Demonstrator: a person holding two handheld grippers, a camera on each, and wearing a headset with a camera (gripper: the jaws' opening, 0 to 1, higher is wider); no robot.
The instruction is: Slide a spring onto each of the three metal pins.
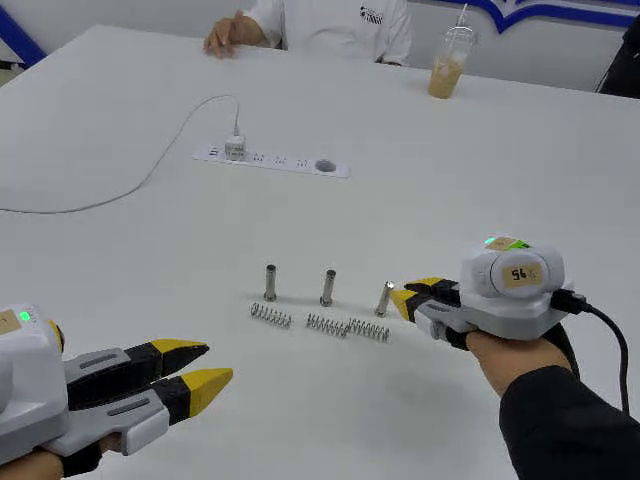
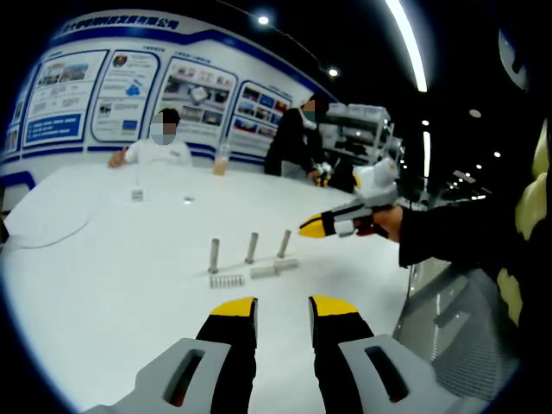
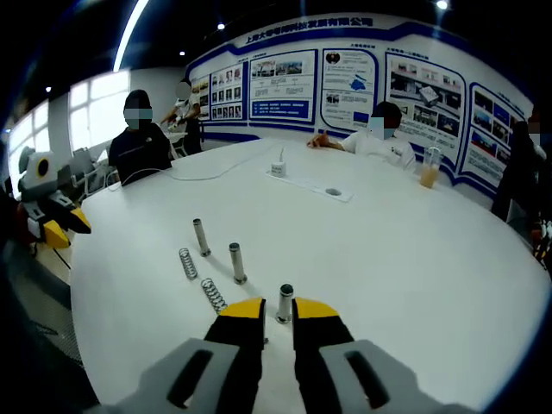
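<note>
Three short metal pins stand upright in a row on the white table: left pin [image 1: 270,282], middle pin [image 1: 328,287], right pin [image 1: 385,298]. In front of each lies a spring: [image 1: 270,315], [image 1: 327,324], [image 1: 369,330]. My right gripper [image 1: 407,299] hovers just right of the right pin, jaws a narrow gap apart and holding nothing. In the right gripper view that pin [image 3: 284,304] shows through the gap just ahead of the right gripper [image 3: 279,312]. My left gripper [image 1: 203,364] is low at the near left, open and empty, well short of the springs [image 2: 228,280].
A white power strip [image 1: 270,158] with a plugged-in cable [image 1: 150,175] lies beyond the pins. An iced drink cup [image 1: 447,65] and a seated person [image 1: 325,25] are at the table's far side. The table edge [image 2: 405,285] runs close on the right.
</note>
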